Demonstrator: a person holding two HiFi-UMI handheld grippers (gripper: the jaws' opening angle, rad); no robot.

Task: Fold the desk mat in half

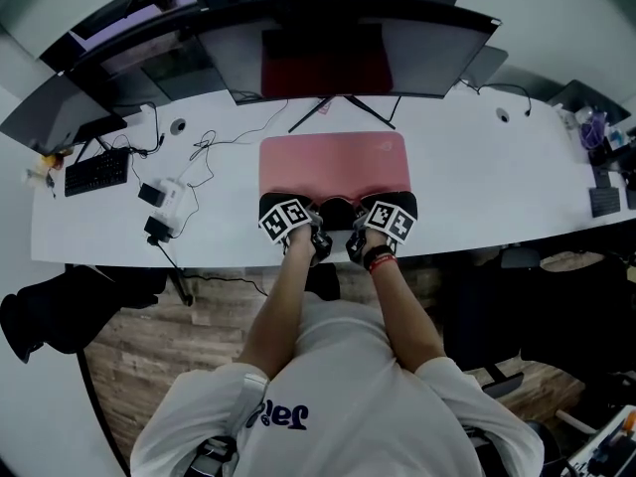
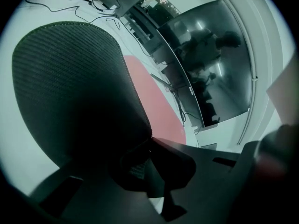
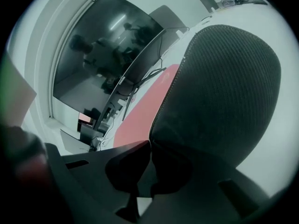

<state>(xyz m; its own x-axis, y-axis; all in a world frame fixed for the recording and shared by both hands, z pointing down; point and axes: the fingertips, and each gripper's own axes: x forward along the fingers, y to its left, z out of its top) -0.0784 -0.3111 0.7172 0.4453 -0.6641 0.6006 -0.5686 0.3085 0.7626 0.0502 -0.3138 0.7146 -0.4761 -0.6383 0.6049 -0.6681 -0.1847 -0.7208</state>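
Jaws of left gripper [image 2: 150, 141] and right gripper [image 3: 149, 143] pinched tight on the lifted near edge of the desk mat [image 1: 333, 162], midway along the front edge of the surface [image 1: 477, 197]. Carry both evenly toward the far edge; match corners before letting go.

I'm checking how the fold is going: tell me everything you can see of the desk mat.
The desk mat is a thin, flexible rectangle, pink on top with a dark, finely textured underside. Most of it lies flat on the white desk. Its near edge is lifted and curled over, underside showing, pinched near either corner by the left gripper and right gripper.
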